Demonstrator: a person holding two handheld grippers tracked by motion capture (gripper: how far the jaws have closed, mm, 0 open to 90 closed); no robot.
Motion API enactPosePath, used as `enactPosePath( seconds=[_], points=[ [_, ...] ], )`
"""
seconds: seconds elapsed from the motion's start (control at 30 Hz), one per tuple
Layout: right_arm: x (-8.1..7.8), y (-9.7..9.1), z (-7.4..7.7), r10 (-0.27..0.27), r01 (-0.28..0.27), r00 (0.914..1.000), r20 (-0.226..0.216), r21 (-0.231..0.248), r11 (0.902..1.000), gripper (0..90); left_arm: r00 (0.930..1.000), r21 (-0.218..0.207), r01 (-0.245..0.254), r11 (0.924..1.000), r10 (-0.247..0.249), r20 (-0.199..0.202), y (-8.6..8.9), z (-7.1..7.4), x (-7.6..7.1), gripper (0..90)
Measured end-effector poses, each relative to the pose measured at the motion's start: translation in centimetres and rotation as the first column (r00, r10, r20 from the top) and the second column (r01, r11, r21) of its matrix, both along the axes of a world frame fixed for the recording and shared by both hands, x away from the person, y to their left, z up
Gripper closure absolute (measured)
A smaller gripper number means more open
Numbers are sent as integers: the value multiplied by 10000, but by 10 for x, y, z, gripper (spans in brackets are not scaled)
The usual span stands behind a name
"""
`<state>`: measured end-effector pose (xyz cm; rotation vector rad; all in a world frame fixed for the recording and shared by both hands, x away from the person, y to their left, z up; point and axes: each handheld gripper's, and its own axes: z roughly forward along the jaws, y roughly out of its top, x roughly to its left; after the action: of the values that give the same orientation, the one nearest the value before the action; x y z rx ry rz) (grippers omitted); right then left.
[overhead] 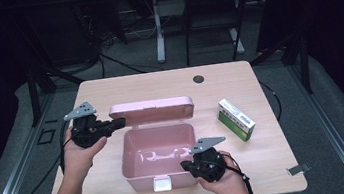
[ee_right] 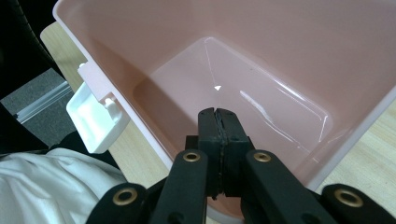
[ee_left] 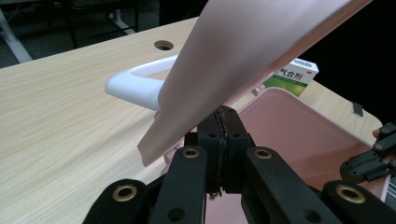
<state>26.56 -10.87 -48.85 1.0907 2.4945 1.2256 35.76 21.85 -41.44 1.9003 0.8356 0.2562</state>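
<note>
- High view: a pink plastic box [overhead: 157, 154] sits at the middle of the wooden table [overhead: 109, 92], towards the person's edge, with its hinged lid [overhead: 154, 111] standing open at the far side.
- The box is a rounded rectangle with glossy inner walls and nothing lying inside; a white latch [overhead: 162, 183] hangs from its front wall, and the left gripper view shows a white handle [ee_left: 135, 84] on the outside of the lid.
- The left gripper [overhead: 113, 125] is at the lid's left end. In the left gripper view its jaws are pressed together right under the lid's edge; whether they pinch that edge cannot be told.
- The right gripper [overhead: 185, 166] is at the box's near right corner, jaws pressed together with nothing between them, pointing into the box over its rim.
- A green-and-white carton [overhead: 236, 119] lies on the table to the right, apart from the box.
</note>
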Motion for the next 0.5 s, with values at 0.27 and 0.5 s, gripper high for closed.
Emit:
enactPosePath(
  seconds=[0.27, 0.5],
  points=[
    [-1, 1, 0, 37, -37, 10000, -69, 41, 10000, 900, 10000, -75, -74, 9999, 74, -5, 1, -1, 2, 893],
    [-2, 1, 0, 54, -54, 10000, -30, 59, 10000, 889, 9999, -184, -158, 9997, 158, -30, 1, -4, 6, 892]
  ],
)
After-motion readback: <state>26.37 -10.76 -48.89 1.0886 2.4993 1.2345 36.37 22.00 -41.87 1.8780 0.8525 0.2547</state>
